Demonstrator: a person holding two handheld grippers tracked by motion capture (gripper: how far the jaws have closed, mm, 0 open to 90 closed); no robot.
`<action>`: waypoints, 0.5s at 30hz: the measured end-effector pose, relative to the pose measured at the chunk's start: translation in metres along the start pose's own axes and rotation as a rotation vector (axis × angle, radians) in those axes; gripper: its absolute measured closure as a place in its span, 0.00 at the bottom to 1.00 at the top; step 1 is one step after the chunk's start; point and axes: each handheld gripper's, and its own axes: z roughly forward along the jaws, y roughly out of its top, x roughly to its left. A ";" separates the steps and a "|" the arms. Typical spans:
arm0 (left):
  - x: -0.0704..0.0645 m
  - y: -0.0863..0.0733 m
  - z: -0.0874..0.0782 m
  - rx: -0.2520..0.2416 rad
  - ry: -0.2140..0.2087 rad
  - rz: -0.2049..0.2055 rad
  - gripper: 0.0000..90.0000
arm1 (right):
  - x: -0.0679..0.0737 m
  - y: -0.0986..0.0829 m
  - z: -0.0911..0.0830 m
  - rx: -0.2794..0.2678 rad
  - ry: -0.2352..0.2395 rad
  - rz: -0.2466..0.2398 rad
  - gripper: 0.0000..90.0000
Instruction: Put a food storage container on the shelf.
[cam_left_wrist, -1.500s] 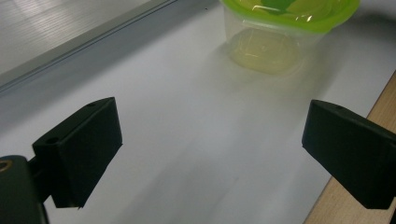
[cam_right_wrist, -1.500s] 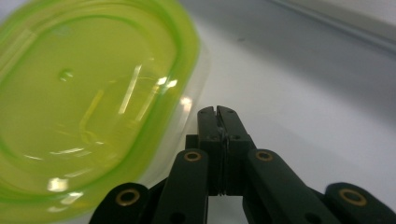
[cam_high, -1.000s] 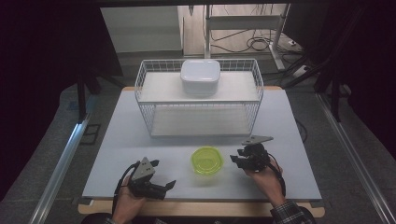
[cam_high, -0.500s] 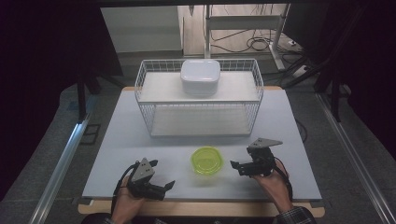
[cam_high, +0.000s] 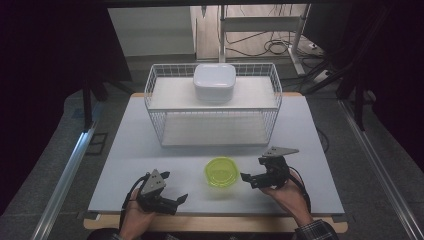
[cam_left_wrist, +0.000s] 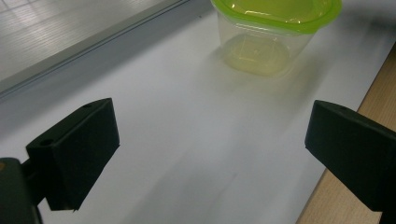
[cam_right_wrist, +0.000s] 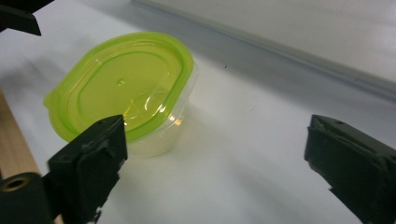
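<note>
Tongs in both hands stand spread with nothing between their jaws. The right tongs (cam_high: 252, 179) hover just beside the lidded plastic container (cam_high: 221, 171), which sits on the near part of the worktop (cam_high: 130, 150), between the two hands. The left tongs (cam_high: 176, 201) rest low near the front edge, apart from the container and aimed toward it.

Judging by this, the step in hand is the right tongs closing in for a grasp. The container has a clear, slightly tapered body and a lime-green lid (cam_right_wrist: 123, 86) that overhangs it. To do it well, I would swing the right tongs so both jaws straddle the body under the lid's rim; in the right gripper view the near jaw sits in front of the lid while the far jaw is off over bare worktop, so the container is not yet centred. Squeeze gently: the thin walls will likely flex, and a pinch on the lid alone could pop it off or let the tub slip.

Behind stands a white wire basket rack (cam_high: 155, 102) with a shelf board across its top, and a white lidded box (cam_high: 214, 81) rests on that. Neither blocks the approach. The left tongs are close enough to steady the container, but should stay out of the right tongs' path.
</note>
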 end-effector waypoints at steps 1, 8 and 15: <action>0.000 0.000 0.000 0.001 0.000 0.001 0.03 | 0.000 0.001 0.001 0.006 0.004 0.010 0.12; -0.001 0.000 0.001 0.005 0.001 0.007 0.03 | -0.006 0.010 0.007 0.009 0.091 0.119 0.33; -0.002 0.000 0.001 0.006 -0.001 0.011 0.03 | -0.009 0.016 0.020 0.031 0.170 0.201 0.51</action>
